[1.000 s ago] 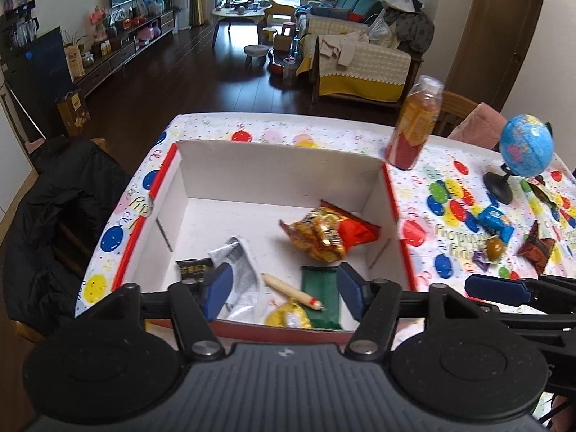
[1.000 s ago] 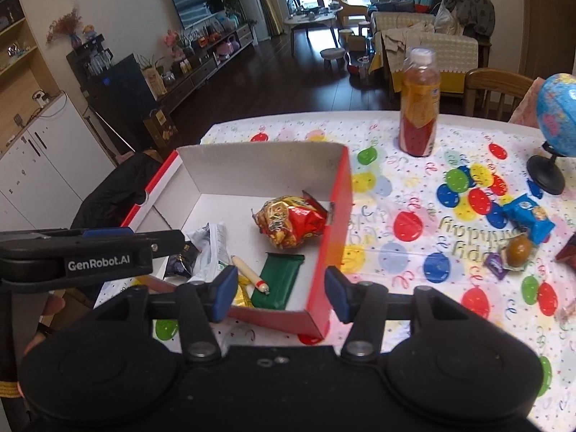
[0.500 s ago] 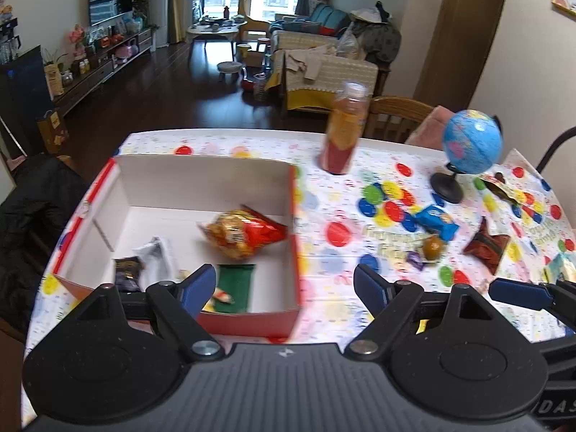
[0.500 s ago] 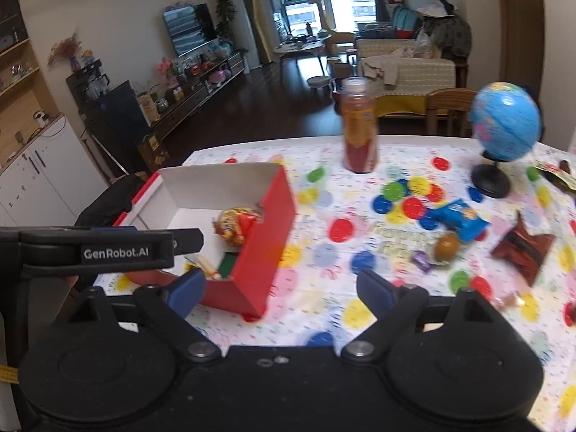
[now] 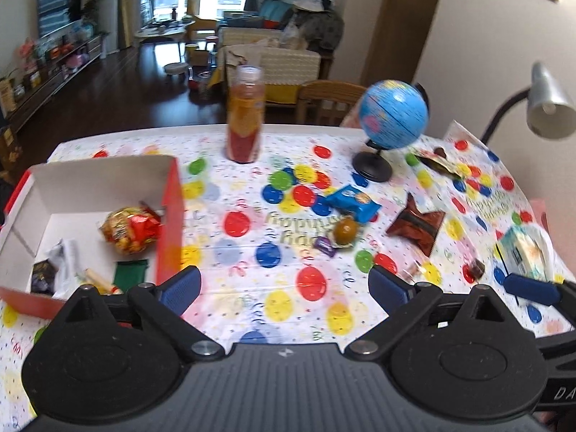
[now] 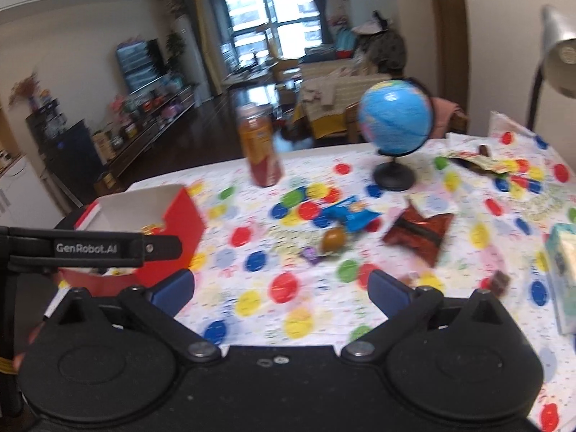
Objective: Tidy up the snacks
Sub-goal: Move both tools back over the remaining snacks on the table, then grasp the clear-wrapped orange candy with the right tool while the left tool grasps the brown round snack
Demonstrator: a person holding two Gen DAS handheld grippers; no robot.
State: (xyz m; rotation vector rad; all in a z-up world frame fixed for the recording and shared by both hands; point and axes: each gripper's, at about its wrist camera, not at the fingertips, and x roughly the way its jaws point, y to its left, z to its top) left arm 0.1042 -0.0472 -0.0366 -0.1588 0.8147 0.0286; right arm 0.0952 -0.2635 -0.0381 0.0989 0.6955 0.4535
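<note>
A red box with a white inside [image 5: 169, 194] stands at the table's left and holds a red-yellow snack bag [image 5: 129, 230], a green packet [image 5: 131, 270] and other small snacks. Loose on the balloon tablecloth lie a blue packet [image 5: 352, 201], a round brown snack [image 5: 345, 230], a purple candy [image 5: 324, 244] and a dark red packet [image 5: 417, 226]. My left gripper [image 5: 284, 288] hovers over bare cloth right of the box, jaws opening wide with nothing between them. My right gripper [image 6: 280, 288] is likewise opening and empty, short of the brown snack [image 6: 333, 239] and the blue packet [image 6: 351, 216].
A juice bottle [image 5: 244, 118] and a small globe [image 5: 392, 115] stand at the back of the table. A desk lamp [image 5: 547, 104] leans in from the right. A pale teal carton [image 5: 525, 252] and a small dark candy [image 5: 475, 270] lie at the right edge.
Both grippers swung right, away from the box toward the loose snacks, and both jaws spread from half open to wide. The box slid to the left of both views.
</note>
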